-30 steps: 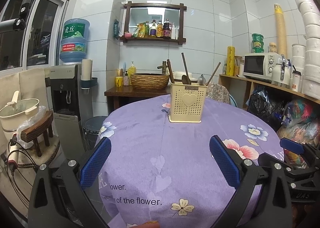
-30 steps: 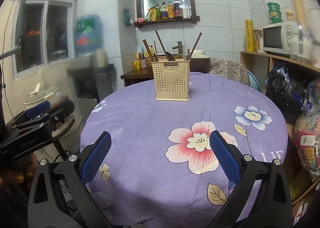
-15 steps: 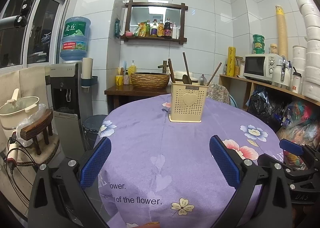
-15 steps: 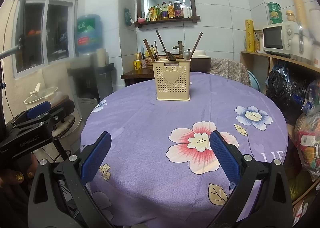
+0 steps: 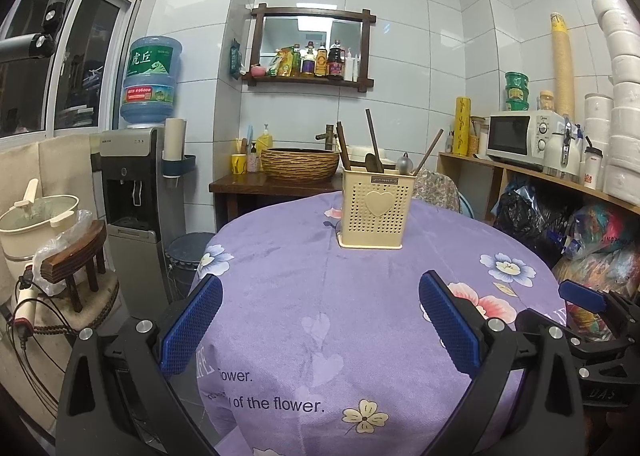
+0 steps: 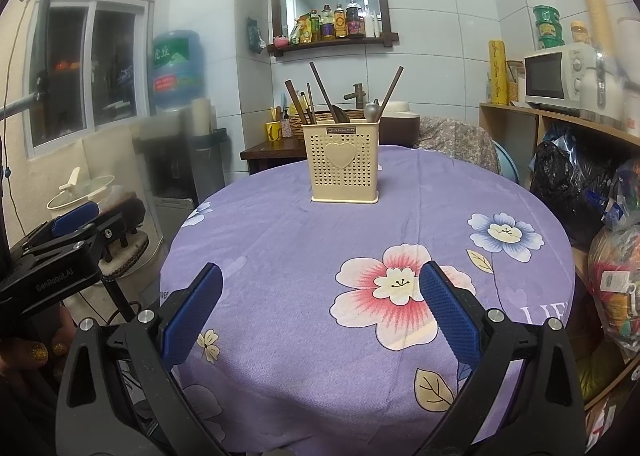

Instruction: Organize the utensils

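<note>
Nothing shifted: one holder (image 5: pixel 375 209) with perhaps six utensils (image 6: pixel 320 91), both claws (image 5: pixel 320 326) (image 6: pixel 320 314) agape, empty.

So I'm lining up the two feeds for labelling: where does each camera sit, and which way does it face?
Left wrist: on the left hand-held gripper, facing across the purple floral tablecloth toward the beige perforated utensil holder; the right hand-held gripper shows at right.
Right wrist: on the right hand-held gripper, facing likewise; the left one and fingers show at left.
Shared: holder, tablecloth, wooden wall shelf.
</note>
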`<act>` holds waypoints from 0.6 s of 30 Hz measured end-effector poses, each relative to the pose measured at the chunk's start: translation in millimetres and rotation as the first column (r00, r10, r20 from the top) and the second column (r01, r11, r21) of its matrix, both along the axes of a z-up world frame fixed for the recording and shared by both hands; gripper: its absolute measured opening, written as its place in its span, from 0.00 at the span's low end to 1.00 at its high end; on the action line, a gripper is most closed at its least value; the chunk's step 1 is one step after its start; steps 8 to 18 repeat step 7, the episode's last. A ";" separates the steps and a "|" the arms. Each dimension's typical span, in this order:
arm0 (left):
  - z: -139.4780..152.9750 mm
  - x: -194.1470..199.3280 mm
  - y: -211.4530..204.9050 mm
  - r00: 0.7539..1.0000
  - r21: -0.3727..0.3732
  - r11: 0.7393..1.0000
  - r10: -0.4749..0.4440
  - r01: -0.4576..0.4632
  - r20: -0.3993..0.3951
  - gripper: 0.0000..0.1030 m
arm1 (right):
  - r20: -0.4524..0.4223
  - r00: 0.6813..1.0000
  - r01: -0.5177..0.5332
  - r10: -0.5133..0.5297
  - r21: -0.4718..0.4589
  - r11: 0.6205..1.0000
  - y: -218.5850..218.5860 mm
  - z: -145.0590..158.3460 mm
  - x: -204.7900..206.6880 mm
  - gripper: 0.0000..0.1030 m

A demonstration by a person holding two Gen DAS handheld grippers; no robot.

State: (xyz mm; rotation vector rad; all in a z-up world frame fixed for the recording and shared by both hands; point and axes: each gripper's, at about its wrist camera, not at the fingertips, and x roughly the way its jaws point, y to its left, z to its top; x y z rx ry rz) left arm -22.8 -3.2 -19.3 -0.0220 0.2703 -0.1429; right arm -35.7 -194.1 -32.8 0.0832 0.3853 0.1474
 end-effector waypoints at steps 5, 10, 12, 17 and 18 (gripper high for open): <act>0.1 0.4 -0.4 1.000 0.008 1.000 0.009 -0.009 -0.001 0.95 | 0.001 1.000 -0.001 0.001 -0.003 1.000 0.2 0.0 -0.1 0.94; -0.4 0.6 0.3 1.000 0.004 1.000 0.009 -0.009 -0.006 0.95 | 0.001 1.000 0.000 0.000 -0.002 1.000 -0.2 -0.3 -0.5 0.94; -0.4 0.6 0.3 1.000 0.004 1.000 0.009 -0.009 -0.006 0.95 | 0.001 1.000 0.000 0.000 -0.002 1.000 -0.2 -0.3 -0.5 0.94; -0.4 0.6 0.3 1.000 0.004 1.000 0.009 -0.009 -0.006 0.95 | 0.001 1.000 0.000 0.000 -0.002 1.000 -0.2 -0.3 -0.5 0.94; -0.4 0.6 0.3 1.000 0.004 1.000 0.009 -0.009 -0.006 0.95 | 0.001 1.000 0.000 0.000 -0.002 1.000 -0.2 -0.3 -0.5 0.94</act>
